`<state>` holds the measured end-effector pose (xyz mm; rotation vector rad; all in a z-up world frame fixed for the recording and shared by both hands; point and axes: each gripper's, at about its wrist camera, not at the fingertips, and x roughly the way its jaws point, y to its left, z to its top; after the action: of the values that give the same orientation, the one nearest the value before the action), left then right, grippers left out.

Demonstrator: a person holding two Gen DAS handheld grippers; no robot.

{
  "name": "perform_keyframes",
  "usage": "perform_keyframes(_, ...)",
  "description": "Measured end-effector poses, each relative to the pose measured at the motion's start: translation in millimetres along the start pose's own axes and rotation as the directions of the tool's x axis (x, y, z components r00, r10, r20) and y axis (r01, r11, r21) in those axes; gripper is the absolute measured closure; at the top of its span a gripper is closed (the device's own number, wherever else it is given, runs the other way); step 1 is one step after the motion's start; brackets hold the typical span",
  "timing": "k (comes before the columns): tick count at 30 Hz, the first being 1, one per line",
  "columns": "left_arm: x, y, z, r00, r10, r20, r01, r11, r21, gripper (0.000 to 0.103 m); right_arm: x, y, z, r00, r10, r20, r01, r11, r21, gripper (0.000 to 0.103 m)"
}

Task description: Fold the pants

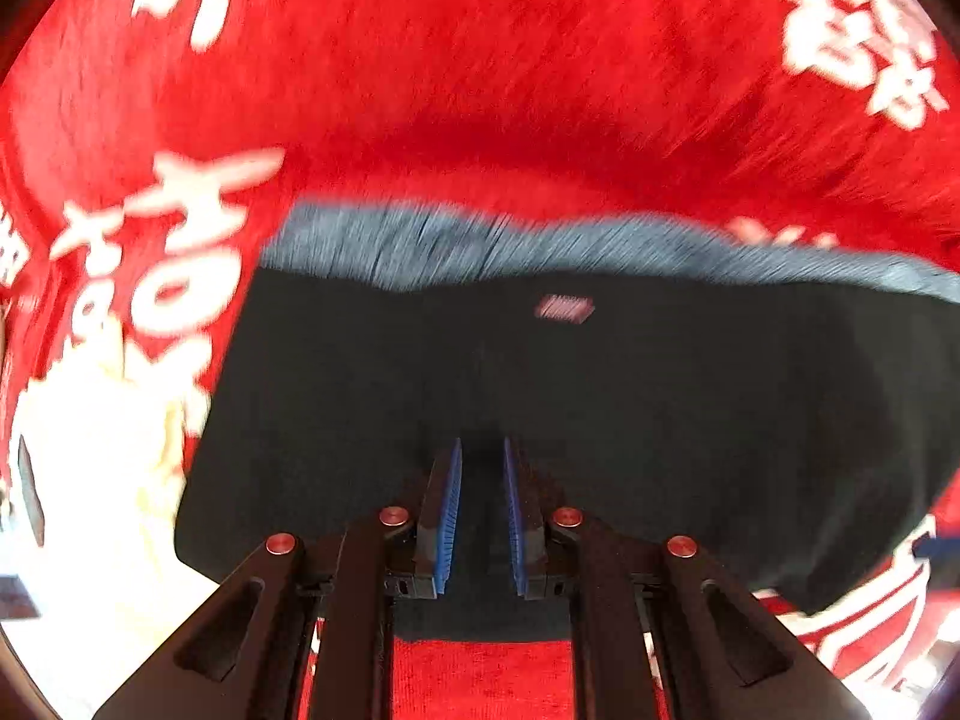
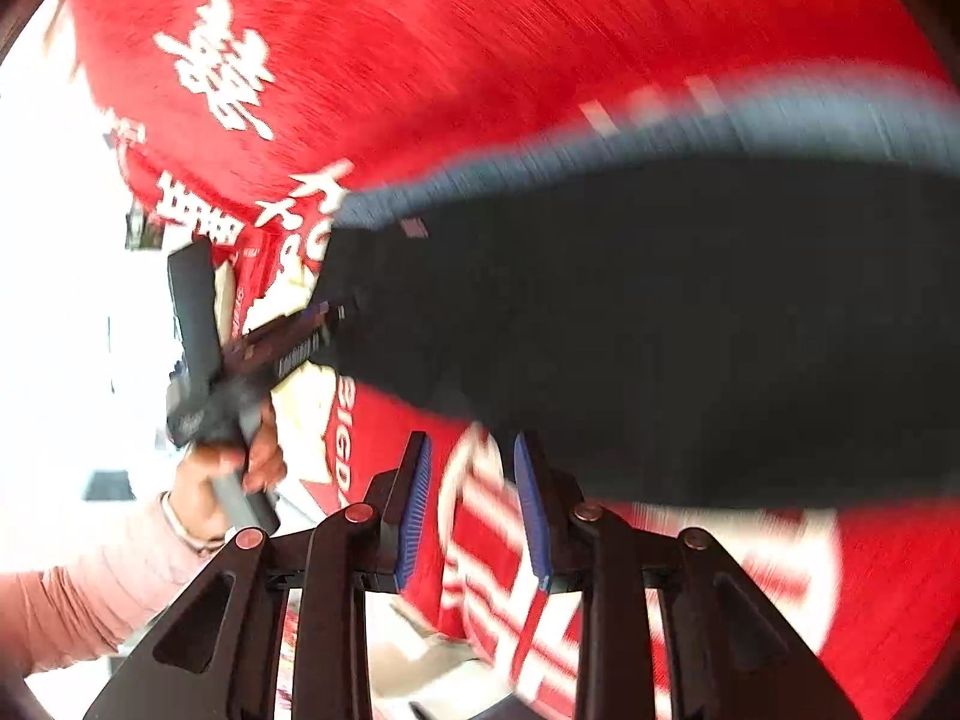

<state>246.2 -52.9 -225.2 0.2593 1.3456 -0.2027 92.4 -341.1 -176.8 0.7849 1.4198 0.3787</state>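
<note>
Gripping the black pants (image 1: 540,396) at lower centre, my left gripper (image 1: 483,510) pinches their edge. My right gripper (image 2: 474,504) stands apart, empty, over the red cloth (image 2: 480,48).

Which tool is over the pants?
The left tool: black pants lie behind its gap, while the right tool frames printed red cloth beside the pants' edge.

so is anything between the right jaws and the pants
Nothing visible. The right gripper is open at the near edge of the dark pants, with only the red printed cloth showing between its blue pads.
</note>
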Motion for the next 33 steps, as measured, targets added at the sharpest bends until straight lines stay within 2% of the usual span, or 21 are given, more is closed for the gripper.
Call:
perform_keyframes(2,-3,0,-3,1.0,-0.013,0.028,0.014,1.0,-0.015,0.087,20,-15,-22,1.0,0.024,0.011,-0.025,0.997,0.077,0.071)
perform_keyframes(5,-4,-10,-4,0.998,0.036,0.043,-0.038,0.998,0.044,0.087,34,-26,-35,0.997,0.045,0.068,-0.054,0.991,0.126,0.071)
perform_keyframes(12,3,-5,-2,0.999,0.031,0.04,-0.033,0.998,0.059,0.087,42,-43,-29,0.976,0.087,0.201,-0.133,0.964,0.23,0.071)
perform_keyframes(13,3,-6,-2,0.999,0.033,0.036,-0.036,0.997,0.063,0.087,40,-43,-26,0.976,0.08,0.201,-0.129,0.962,0.241,0.079)
perform_keyframes(14,-5,-13,-4,0.999,0.034,0.034,-0.036,0.997,0.064,0.087,38,-41,-22,0.977,0.064,0.204,-0.112,0.965,0.236,0.093)
perform_keyframes(15,-5,-12,-3,0.999,0.035,0.029,-0.037,0.997,0.067,0.087,32,-32,-18,0.974,0.065,0.218,-0.109,0.974,0.198,0.096)
perform_keyframes(18,-3,-9,-4,0.999,0.027,0.03,-0.03,0.996,0.084,0.087,8,2,-18,0.967,0.061,0.247,-0.074,0.996,0.047,0.096)
perform_keyframes(20,-3,-10,-6,0.999,0.026,0.041,-0.03,0.995,0.098,0.087,4,5,-24,0.97,0.056,0.237,-0.063,0.998,0.026,0.098)
perform_keyframes(25,-3,-12,-13,0.997,0.026,0.078,-0.036,0.992,0.121,0.087,29,-30,-47,0.986,-0.037,0.161,0.019,0.994,0.11,0.098)
perform_keyframes(27,-5,-15,-12,0.996,0.043,0.072,-0.052,0.99,0.13,0.087,30,-41,-53,0.99,-0.026,0.138,0.005,0.988,0.153,0.097)
perform_keyframes(28,-7,-16,-11,0.997,0.05,0.053,-0.056,0.991,0.121,0.087,28,-42,-55,0.992,-0.057,0.114,0.038,0.985,0.167,0.097)
perform_keyframes(30,-12,-18,-6,0.999,0.035,0.022,-0.037,0.995,0.097,0.087,17,-41,-57,0.995,-0.065,0.08,0.052,0.985,0.163,0.096)
perform_keyframes(33,-18,-29,1,0.999,0.012,0.044,-0.017,0.993,0.113,0.087,-13,-31,-49,0.987,-0.121,0.109,0.112,0.99,0.092,0.096)
